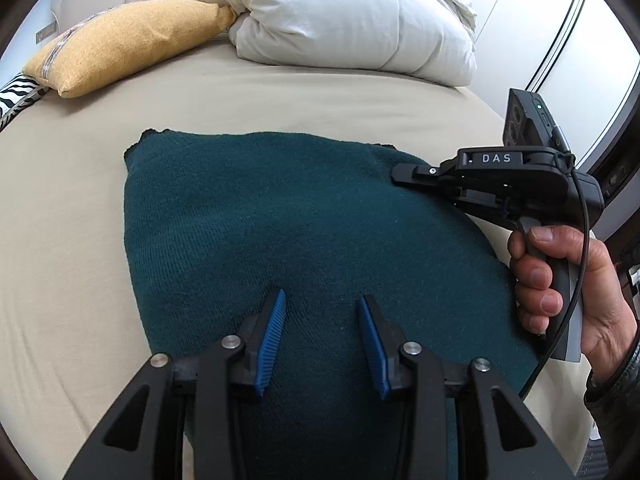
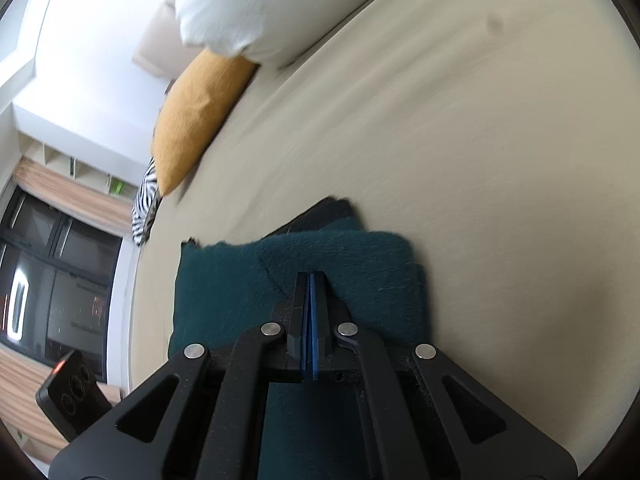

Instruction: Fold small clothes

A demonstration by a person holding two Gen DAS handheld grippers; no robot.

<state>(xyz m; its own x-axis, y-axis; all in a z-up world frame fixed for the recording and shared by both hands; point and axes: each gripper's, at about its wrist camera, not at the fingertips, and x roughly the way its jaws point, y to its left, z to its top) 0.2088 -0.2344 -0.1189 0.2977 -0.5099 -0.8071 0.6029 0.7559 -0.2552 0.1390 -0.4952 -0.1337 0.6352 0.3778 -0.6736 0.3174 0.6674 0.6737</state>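
Nearest the lens in the left wrist view: left gripper (image 1: 322, 300), blue pads (image 1: 272, 340) standing apart, tips resting on or just over the teal knit garment (image 1: 280, 216), nothing pinched between them as far as can be told. Beyond those tips, teal cloth spread fairly flat on the beige sheet (image 1: 72, 240), roughly squared off, with darker ragged corners at the far edge. To the right of the left gripper and further out, right gripper (image 1: 404, 174) held by a hand (image 1: 560, 280), tip lying at the garment's far right corner. In the right wrist view, right gripper (image 2: 311, 280) with pads pressed together; whether a thin layer of knit is caught between them cannot be told, so read as closed on nothing certain. Just ahead of that tip, a turned-over flap of teal fabric sitting on top of the lower layer, a dark edge peeking out beyond it. Well past both grippers: yellow pillow (image 1: 128, 44), white duvet (image 1: 352, 20), a zebra-print cushion (image 1: 16, 96) at the far left. Judged from the layout: at least one fold already laid in, bundle compact but still broad, edges not fully lined up. Likely left to do: one more fold to halve the shape, then smoothing and squaring the corners.
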